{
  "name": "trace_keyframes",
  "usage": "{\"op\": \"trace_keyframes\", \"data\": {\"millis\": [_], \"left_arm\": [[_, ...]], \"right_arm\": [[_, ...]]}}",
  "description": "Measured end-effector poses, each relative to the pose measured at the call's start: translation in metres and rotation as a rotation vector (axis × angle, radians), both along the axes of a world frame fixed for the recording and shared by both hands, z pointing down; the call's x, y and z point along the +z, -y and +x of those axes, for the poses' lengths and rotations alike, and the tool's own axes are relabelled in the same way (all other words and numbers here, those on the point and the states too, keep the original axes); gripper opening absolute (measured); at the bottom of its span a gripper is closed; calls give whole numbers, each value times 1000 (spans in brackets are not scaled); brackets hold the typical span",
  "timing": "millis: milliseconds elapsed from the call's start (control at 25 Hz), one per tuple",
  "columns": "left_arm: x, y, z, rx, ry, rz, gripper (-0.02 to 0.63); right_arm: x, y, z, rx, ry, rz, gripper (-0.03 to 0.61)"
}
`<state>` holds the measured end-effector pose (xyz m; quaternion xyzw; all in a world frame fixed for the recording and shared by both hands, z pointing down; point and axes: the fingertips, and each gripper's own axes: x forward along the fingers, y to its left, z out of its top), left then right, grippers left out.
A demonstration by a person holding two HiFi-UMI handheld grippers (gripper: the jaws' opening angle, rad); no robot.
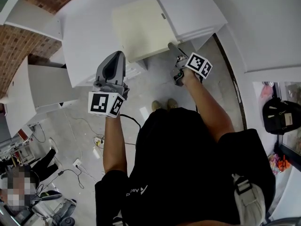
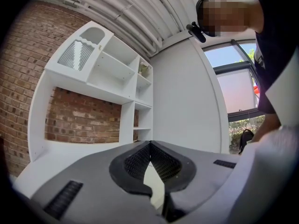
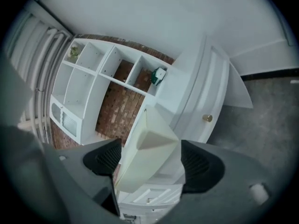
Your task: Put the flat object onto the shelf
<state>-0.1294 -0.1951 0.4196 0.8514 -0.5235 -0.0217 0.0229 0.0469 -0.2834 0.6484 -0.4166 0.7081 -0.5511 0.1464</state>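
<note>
Two grippers, nothing carried — the right gripper [image 3: 152, 161] gapes around the board [image 1: 141, 27] corner, likely released since it rests on the cabinet [image 1: 89, 36] — the left gripper [image 2: 149, 146] is clenched empty.

Black short-sleeved shirt [image 1: 188, 164], small white logo [image 1: 137, 190] at seven o'clock; grey left gripper [image 1: 117, 55] bears a black-and-white marker cube [image 1: 106, 103].
</note>
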Motion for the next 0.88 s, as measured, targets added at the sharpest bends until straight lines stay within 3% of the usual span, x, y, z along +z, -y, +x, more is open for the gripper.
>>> {"op": "trace_keyframes", "data": {"millis": [200,880], "left_arm": [[1,4,-3,-7,10,-10,-2],[4,11,-12,-10,1,-30,-2]], "right_arm": [[12,7,-14,36,129,-51,387],[21,20,-74,-5,320,-129,388]]}}
